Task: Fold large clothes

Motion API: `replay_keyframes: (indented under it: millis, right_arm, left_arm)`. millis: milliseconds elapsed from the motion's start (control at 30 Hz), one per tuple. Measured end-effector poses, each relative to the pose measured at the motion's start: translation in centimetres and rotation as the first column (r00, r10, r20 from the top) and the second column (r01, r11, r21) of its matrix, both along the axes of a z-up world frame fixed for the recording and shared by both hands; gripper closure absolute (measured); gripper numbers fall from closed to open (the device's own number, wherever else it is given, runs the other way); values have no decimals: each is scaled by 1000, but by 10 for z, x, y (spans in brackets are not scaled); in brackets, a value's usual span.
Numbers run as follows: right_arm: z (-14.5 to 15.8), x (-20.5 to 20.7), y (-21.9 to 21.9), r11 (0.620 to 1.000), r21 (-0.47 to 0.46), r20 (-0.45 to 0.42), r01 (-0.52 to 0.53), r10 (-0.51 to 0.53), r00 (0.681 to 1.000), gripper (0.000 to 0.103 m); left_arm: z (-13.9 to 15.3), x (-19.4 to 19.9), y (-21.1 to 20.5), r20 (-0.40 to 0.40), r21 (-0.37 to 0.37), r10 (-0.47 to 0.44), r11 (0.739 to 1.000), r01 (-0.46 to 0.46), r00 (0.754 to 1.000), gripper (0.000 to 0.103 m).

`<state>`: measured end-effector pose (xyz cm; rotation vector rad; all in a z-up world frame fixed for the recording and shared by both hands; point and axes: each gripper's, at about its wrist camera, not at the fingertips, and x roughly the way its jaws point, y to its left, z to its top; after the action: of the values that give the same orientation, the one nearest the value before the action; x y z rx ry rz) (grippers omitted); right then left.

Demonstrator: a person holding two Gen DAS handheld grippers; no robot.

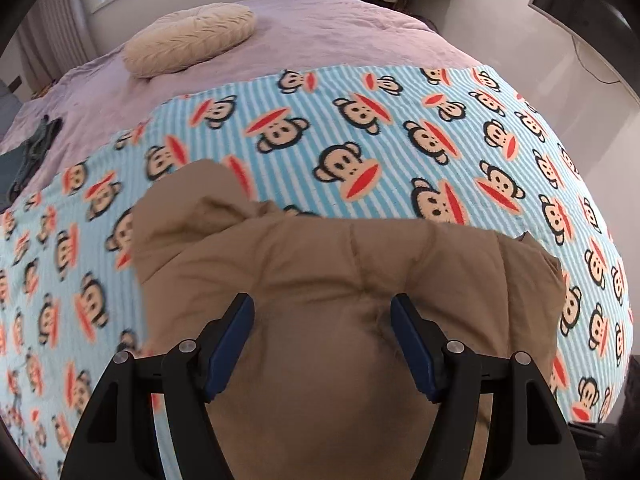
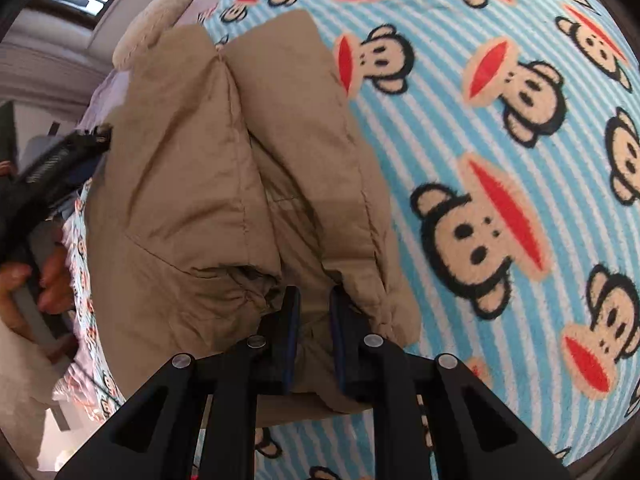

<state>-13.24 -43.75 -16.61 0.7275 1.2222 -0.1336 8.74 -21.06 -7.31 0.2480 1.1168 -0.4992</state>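
**Tan padded jacket half folded, pinch on its near edge**

Tan jacket (image 2: 224,184) lying bundled on the monkey-print blanket (image 2: 500,128), sides turned in, not yet a flat, compact fold. Right gripper (image 2: 314,312) angled steeply down, nearly closed, pinching the near hem. Left gripper (image 1: 322,316) spread wide above the fabric, gripping nothing.

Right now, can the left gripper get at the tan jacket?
Probably yes. The left gripper hangs open directly over the tan jacket, fingers straddling a puffed fold with nothing between. The right gripper pinches another edge, clear of it.
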Motion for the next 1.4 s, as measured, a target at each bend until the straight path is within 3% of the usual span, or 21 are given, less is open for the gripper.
replay_keyframes:
  millis: [167, 567, 633, 667, 1000, 1067, 1100, 1167, 1300, 1400]
  right_arm:
    - [-12, 10, -1, 999, 48, -28, -22, 23, 999, 87]
    - [-1, 36, -16, 989, 72, -59, -131, 135, 989, 85]
    - [6, 45, -18, 987, 62, -58, -146, 149, 987, 84]
    - [9, 47, -17, 987, 58, -57, -150, 154, 986, 84]
    - [35, 51, -14, 990, 32, -55, -135, 137, 989, 78]
    - [41, 52, -16, 990, 18, -45, -138, 139, 989, 78]
    - [43, 53, -18, 991, 11, -39, -135, 135, 990, 77]
    - [51, 54, -25, 993, -4, -19, -120, 120, 993, 72]
    - [57, 55, -38, 995, -37, 5, -96, 96, 995, 49]
    - [54, 57, -50, 995, -30, 8, -95, 96, 995, 42]
  left_arm:
    - [13, -21, 23, -23, 44, 41, 998, -40, 999, 32]
    - [12, -57, 62, -83, 109, 210, 974, -200, 974, 32]
    - [13, -60, 66, -87, 115, 222, 971, -211, 971, 26]
    - [14, -61, 69, -87, 112, 229, 969, -219, 970, 17]
    - [7, -66, 89, -121, 79, 257, 965, -249, 959, 15]
    - [8, -67, 95, -122, 57, 268, 963, -262, 956, 0]
    - [9, -67, 99, -121, 39, 274, 962, -271, 954, 0]
    - [8, -66, 105, -137, 34, 276, 961, -274, 951, 0]
    - [1, -63, 116, -165, 24, 292, 956, -292, 942, 0]
    - [-6, -62, 122, -199, -8, 298, 952, -305, 934, 0]
